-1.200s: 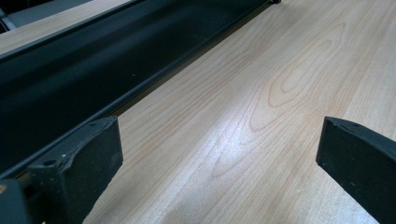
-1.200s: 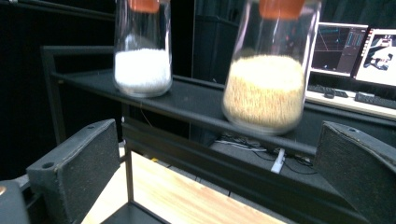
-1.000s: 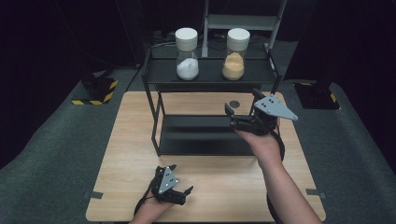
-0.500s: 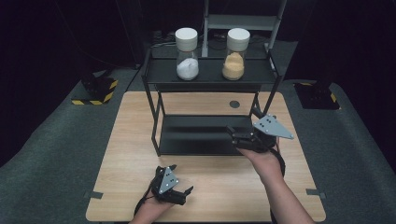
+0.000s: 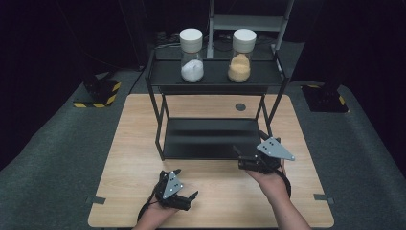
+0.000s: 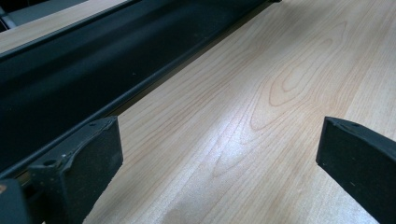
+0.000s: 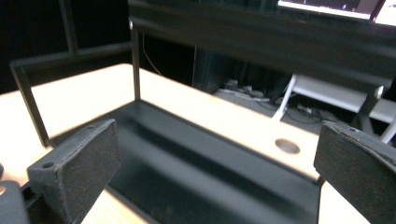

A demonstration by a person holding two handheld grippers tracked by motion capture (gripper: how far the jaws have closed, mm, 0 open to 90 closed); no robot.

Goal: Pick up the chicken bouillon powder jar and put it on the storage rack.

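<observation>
Both tongs gape wide and empty: left tongs (image 5: 184,195) at six o'clock on the pale wooden counter (image 5: 129,158), right tongs (image 5: 249,162) at four, facing the black metal two-tier rack (image 5: 210,139).

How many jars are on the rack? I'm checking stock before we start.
2, both on the top shelf of the black rack: a white-lidded jar of white powder at left, a white-lidded jar of tan powder at right. The lower shelf looks bare.

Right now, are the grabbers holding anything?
No, nothing. The left gripper and right gripper both have jaws wide open with bare space between them.
</observation>
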